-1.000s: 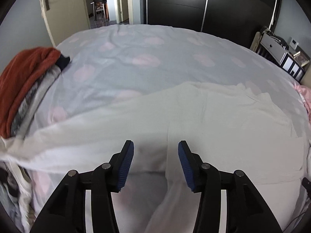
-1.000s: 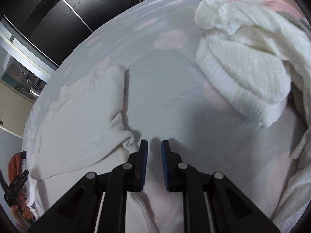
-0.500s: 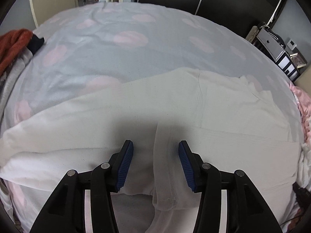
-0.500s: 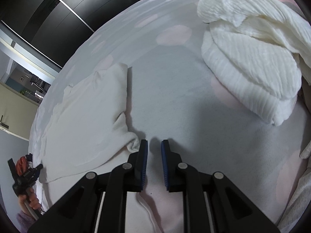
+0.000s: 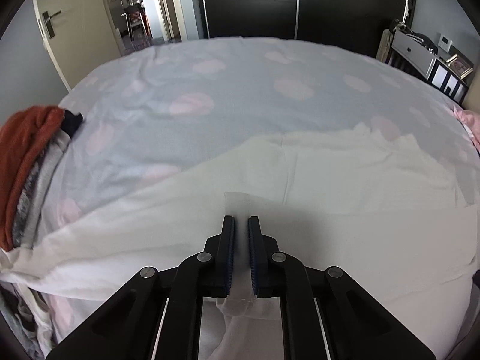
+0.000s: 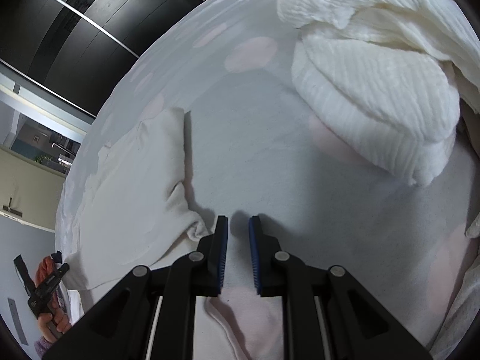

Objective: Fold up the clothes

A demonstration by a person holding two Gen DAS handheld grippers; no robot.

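A white garment lies spread on the bed, its near edge at the bed's front. My left gripper is shut on a narrow strip of this garment, which hangs down between its fingers. In the right wrist view the same garment lies folded at the left. My right gripper hovers just right of the garment's near corner, jaws nearly closed with a small gap and nothing between them. The left gripper shows small at the lower left of that view.
The bed has a grey sheet with pink spots. A pile of clothes topped by a rust-red garment sits at the bed's left edge. A heap of white ribbed knitwear lies at the right. A dark wardrobe stands behind.
My left gripper has closed from wide open onto the garment's strip and drawn back. My right gripper has barely moved.
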